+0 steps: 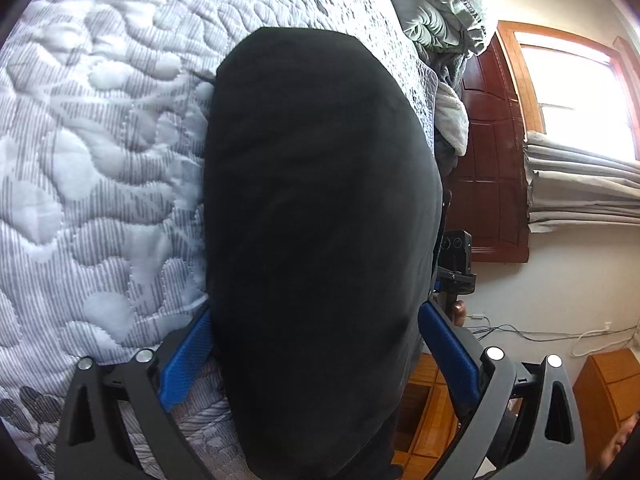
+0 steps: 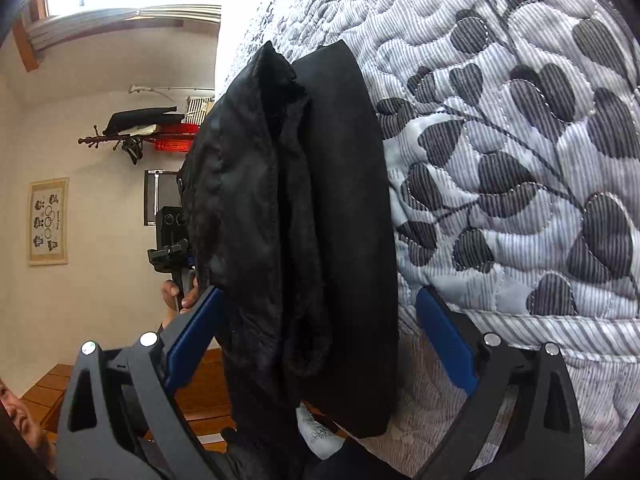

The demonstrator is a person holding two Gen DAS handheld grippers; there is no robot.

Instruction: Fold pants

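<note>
We list black pants (image 1: 320,240) centre frame on the quilt (image 1: 100,160), between spread left gripper (image 1: 316,360) and spread right gripper (image 2: 316,360).

Both grippers, left (image 1: 316,360) and right (image 2: 320,344), fingers wide (angled downward)

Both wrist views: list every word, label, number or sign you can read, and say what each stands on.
No text can be read in either view.
Framed wall picture: small figures, rings and a few marks, too small to read.
White tag under the black pants: a faint print, too blurred to read.
Quilt: only a leaf pattern, no lettering.
</note>
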